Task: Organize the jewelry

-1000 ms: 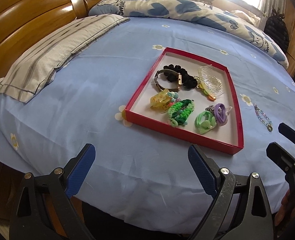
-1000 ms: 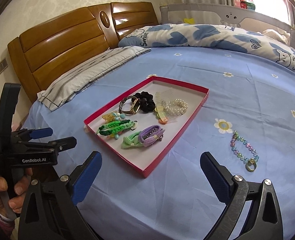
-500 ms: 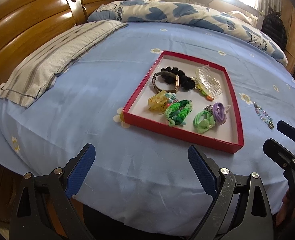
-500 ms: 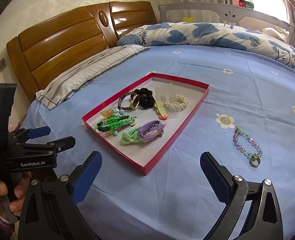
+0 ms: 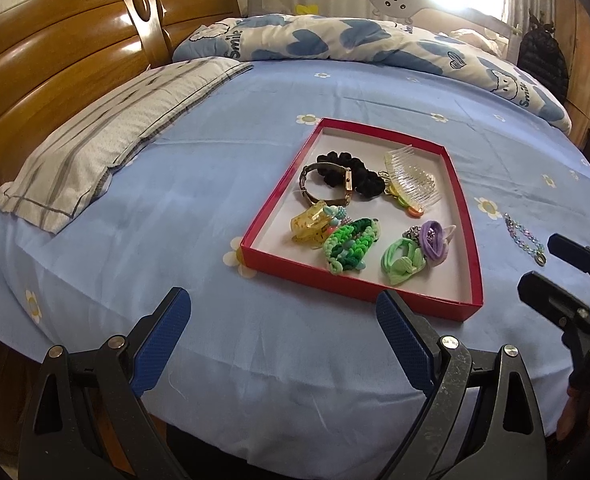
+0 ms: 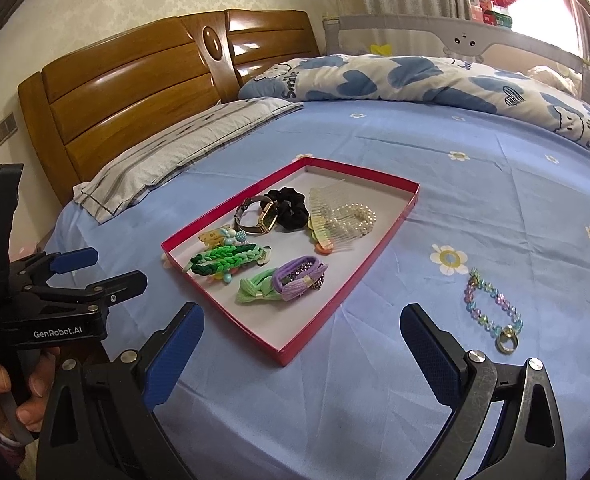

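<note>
While both pairs of tongs hang over the near edge of the bed, neither holds anything: the left tongs stand wide, their blue pads well apart, and the right tongs are spread just as wide.

A shallow red tray lies on the blue flowered sheet, in front of the left tongs. Inside it, at the far end, a black scrunchie touches a gold-cased watch, and a clear comb lies beside a pearl bracelet. Nearer are a yellow hair clip, a green braided band, a light green hair tie and a purple hair tie, the last two touching.

A pastel beaded bracelet with a gold ring at its near end lies on the sheet to the right of the tray, well apart from it, just beyond the right finger of the right tongs.

A striped pillow lies far left by the wooden headboard; a heart-print quilt runs along the far side.
</note>
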The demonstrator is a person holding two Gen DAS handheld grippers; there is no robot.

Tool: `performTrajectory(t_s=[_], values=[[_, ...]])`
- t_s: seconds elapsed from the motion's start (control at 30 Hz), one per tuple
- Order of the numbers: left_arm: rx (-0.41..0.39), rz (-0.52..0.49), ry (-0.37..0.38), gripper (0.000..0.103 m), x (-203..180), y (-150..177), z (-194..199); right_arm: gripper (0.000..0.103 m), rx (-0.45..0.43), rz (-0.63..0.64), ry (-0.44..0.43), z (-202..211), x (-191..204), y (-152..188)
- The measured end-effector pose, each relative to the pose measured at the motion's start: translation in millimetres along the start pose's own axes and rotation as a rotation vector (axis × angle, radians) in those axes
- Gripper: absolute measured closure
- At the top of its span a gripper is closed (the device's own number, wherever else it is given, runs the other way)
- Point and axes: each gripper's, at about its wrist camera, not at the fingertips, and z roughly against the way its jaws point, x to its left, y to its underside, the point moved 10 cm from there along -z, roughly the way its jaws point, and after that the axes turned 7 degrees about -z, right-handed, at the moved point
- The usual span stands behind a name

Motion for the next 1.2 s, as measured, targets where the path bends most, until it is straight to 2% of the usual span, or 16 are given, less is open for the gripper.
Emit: performTrajectory(t_s=[0.3,0.5,0.87,1.2], values=[[0.032,-0.035,-0.025,0.008,-8.6,1.6,-0.3,0.003,0.052,-0.061,-0.035,1.2,-6.0,5.4],[0.033,-0.05,-0.032,0.008,-12.8,2.8,1.2,0.003,0.075,-0.084,-0.012,1.1,-13.8,13.5],[0.043,-0.059,-0.057,0.008,-12.0,5.0,1.1,0.003,0.073,-0.081,0.002,0.7,-13.4,14.4],[0.049,-0.061,-0.051,0.008,-11.5,4.8,-0.3,0.003,0.071,-0.075,0.0,1.8,-9.9,13.4]])
